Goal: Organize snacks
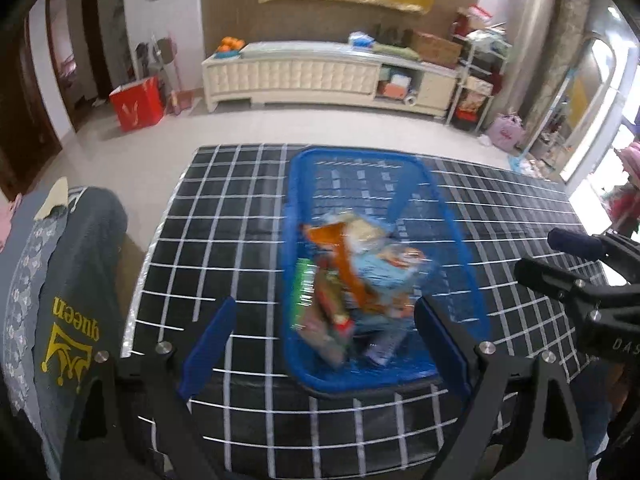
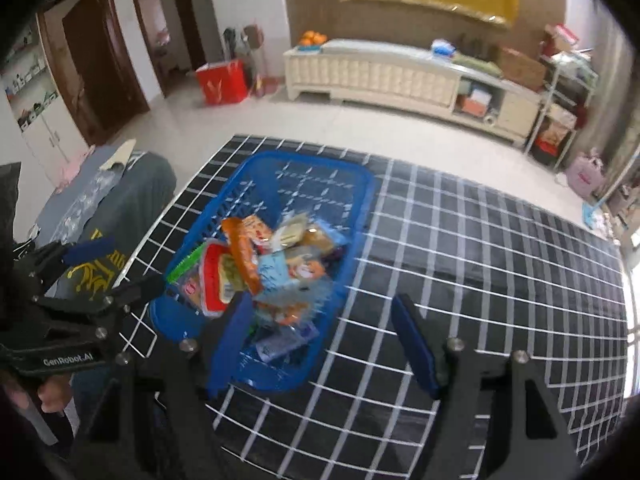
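A blue plastic basket stands on the black table with a white grid. Several snack packets lie piled in its near half; its far half shows bare floor. My left gripper is open and empty, hovering above the basket's near end. In the right wrist view the basket and the snack packets lie left of centre. My right gripper is open and empty, its left finger over the basket's near right corner. The right gripper also shows in the left wrist view.
A chair draped with grey clothing stands at the table's left edge. Beyond the table's far edge is tiled floor with a red bag and a white cabinet. The table stretches right of the basket.
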{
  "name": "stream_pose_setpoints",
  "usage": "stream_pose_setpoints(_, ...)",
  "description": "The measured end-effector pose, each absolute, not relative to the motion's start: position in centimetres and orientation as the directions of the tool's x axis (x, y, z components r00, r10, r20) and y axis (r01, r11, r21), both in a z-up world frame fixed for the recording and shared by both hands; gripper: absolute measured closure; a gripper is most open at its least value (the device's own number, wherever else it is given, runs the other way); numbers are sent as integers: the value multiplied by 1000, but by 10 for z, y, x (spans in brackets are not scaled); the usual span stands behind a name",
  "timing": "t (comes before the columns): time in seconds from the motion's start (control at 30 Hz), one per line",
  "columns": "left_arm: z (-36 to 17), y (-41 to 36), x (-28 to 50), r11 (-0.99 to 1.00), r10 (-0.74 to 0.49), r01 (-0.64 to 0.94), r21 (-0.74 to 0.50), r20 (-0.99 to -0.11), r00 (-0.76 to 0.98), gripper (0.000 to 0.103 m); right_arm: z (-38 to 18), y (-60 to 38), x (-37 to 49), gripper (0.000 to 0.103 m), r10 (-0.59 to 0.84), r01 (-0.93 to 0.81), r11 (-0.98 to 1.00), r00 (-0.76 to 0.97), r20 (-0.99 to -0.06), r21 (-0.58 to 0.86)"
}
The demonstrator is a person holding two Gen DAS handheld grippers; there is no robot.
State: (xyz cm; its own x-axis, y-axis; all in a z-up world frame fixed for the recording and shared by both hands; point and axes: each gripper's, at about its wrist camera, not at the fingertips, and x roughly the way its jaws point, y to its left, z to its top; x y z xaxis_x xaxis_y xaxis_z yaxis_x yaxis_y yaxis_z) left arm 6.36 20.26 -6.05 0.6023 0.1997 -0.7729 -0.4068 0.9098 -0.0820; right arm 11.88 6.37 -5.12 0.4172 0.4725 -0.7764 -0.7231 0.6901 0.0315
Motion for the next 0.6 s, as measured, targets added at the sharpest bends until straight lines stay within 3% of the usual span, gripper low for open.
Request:
stream_pose_setpoints(0.17, -44, 158, 53, 931, 189, -354, -88, -714, 674, 13, -41, 14, 104, 27, 456, -669, 743, 496, -739, 10)
stream_pose_setpoints(0.27, -36, 133, 46, 945, 180, -317, -82, -679, 711, 0, -37, -14, 95, 27, 445, -636, 772, 537, -717, 3)
stream_pose_setpoints(0.43, -22, 93, 29, 960, 196, -278, -42, -610, 767, 0, -32, -49, 76, 25, 432, -577, 816, 608, -666, 3)
stream_pose_setpoints(0.6, -21, 65, 20, 968, 189, -250, -22, -589, 786, 0, -34, -69, 60, 16, 401, -531, 848, 658, -637, -15)
